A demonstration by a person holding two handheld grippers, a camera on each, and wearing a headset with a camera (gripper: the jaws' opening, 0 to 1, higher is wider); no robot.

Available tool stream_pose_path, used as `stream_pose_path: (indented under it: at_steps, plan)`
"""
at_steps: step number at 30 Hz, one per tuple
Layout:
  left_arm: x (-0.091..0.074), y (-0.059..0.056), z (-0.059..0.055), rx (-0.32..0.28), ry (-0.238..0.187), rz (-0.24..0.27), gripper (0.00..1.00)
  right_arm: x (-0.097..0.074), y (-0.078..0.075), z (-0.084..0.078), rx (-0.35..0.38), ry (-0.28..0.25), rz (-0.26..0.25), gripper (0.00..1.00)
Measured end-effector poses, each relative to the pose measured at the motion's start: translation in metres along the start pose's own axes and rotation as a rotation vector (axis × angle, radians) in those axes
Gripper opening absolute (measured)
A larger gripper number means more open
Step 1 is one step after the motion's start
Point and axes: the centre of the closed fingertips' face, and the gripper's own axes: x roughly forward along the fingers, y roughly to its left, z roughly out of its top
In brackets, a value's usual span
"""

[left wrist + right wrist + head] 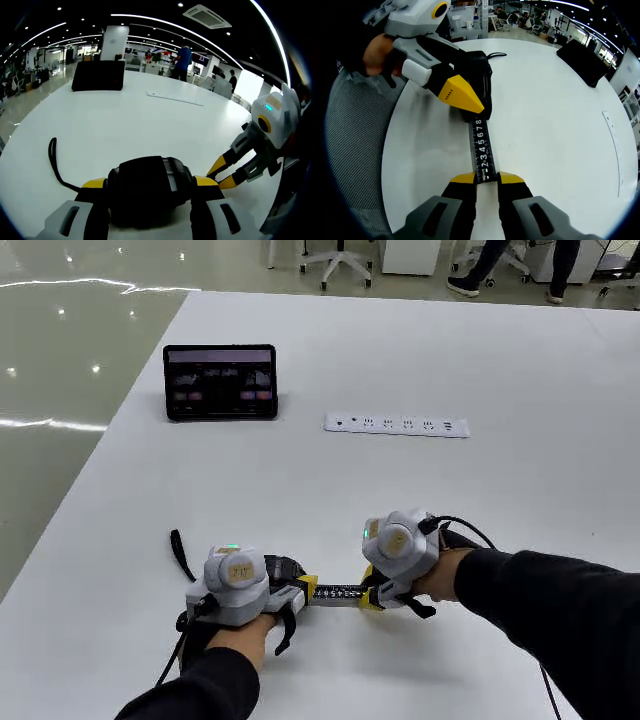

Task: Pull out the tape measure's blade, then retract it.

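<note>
The tape measure (149, 192) sat squeezed tight between the jaws of my left gripper (150, 181), and my right gripper (486, 178) pinched the tip of its short, pulled-out blade (480, 142).

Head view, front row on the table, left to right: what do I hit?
Order: black strap → left gripper, shut on the tape measure case → blade → right gripper, pinching the blade's end.
</note>
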Motion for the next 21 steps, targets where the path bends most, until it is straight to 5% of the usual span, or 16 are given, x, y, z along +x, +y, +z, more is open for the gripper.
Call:
stream_pose_path:
  at_steps: [21]
  plan:
    - [-0.0002, -0.0008, 0.0002, -0.002, -0.001, -0.004, 0.62, 0.0062, 0.0039, 0.0099, 0.03, -0.018, 0.022, 0.09]
